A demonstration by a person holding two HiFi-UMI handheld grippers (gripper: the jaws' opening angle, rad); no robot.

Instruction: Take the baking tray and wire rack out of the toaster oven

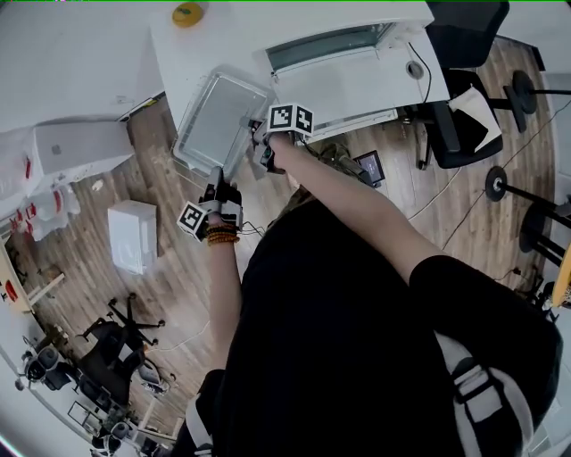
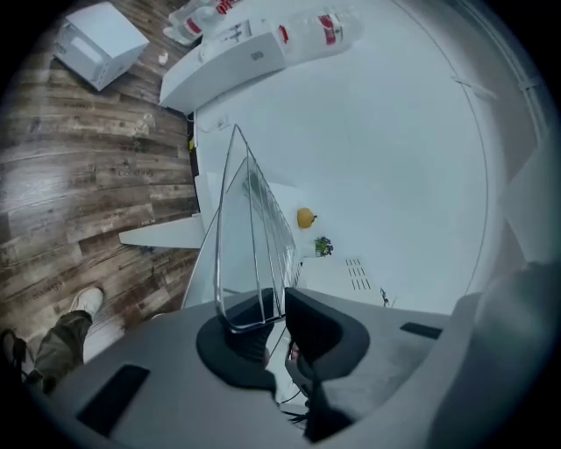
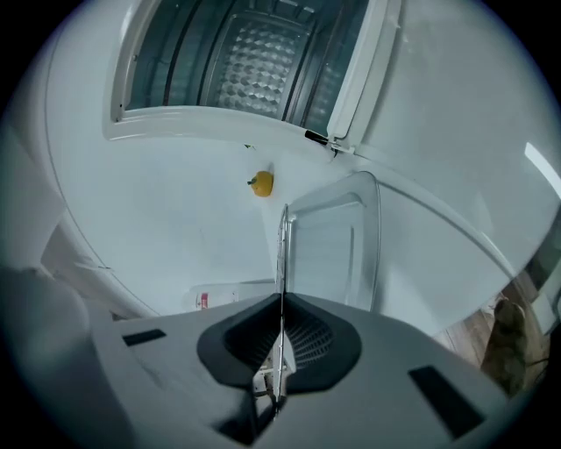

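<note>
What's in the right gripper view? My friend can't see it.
The right tongs are shut on the thin edge of a metal tray. Beyond it lie a white table with a small yellow thing and, at the top, the open oven.

Wood-plank floor (image 1: 169,294) surrounds a white table (image 1: 89,54), with a black office chair (image 1: 464,134) nearby.

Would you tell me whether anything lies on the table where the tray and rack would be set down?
Nothing visible does. The left gripper is shut on the rack, the right gripper on the tray, and the table round them is bare; the small yellow thing lies far off near its far edge.
</note>
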